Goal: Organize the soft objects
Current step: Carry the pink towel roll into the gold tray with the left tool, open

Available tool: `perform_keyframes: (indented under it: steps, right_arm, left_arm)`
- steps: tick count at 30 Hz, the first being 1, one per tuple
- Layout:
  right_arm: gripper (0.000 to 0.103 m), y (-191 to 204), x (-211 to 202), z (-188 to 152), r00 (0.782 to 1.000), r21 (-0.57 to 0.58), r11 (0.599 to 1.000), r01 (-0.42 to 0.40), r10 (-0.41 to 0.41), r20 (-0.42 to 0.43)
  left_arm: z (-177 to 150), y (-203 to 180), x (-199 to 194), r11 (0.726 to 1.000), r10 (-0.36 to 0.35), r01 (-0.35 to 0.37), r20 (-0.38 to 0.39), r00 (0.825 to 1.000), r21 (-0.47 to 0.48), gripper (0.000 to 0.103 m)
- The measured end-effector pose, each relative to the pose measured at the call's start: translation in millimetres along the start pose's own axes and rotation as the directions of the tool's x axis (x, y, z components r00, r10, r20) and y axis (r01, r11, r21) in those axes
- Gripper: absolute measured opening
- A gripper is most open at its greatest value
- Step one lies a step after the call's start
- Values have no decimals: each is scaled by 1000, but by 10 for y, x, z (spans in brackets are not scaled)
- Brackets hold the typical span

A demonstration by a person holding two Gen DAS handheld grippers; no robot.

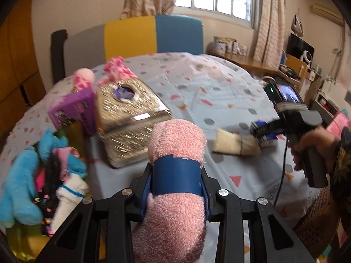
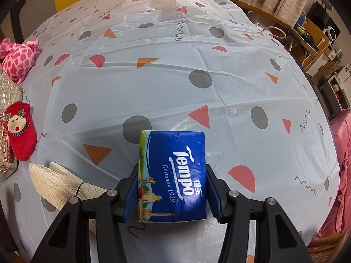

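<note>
Left gripper [image 1: 176, 182] clamped on pink rolled towel [image 1: 175, 153], held above tablecloth [image 2: 175, 76] near silver box [image 1: 129, 118]. Right gripper [image 2: 172, 188] clamped on Tempo tissue pack [image 2: 173, 175], right of cream cloth bundle [image 2: 57, 182].

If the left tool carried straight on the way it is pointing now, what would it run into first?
Most likely the shiny gold box. The left tool, shut on a pink towel roll, points across the table toward it. Depth is unclear, so the roll might pass just right of it over the tablecloth.
</note>
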State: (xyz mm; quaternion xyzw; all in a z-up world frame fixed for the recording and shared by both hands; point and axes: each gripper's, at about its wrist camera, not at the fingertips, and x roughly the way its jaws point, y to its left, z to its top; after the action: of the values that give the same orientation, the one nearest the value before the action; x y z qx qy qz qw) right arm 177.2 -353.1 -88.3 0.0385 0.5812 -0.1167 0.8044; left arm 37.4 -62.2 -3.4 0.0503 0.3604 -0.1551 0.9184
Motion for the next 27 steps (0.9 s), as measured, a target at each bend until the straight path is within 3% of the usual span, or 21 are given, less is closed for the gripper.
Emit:
perform_keyframes:
  steps: [9,21,27]
  right_arm:
    - [53,39,-17,-11,1000,-17,1000,13,-12,6]
    - [53,73,-31,-21,1000,-33,999,25,-24,12]
    - [53,93,-46,-34,999,-42,999,32,-32,15]
  left_arm:
    - [94,354,-230,995,73,-70,41,996,-71,37]
    - [4,715,-270,982,124,-121,9,992,-143,37]
    - [-84,1113,-444,967,167,-161,11,986,-199,37]
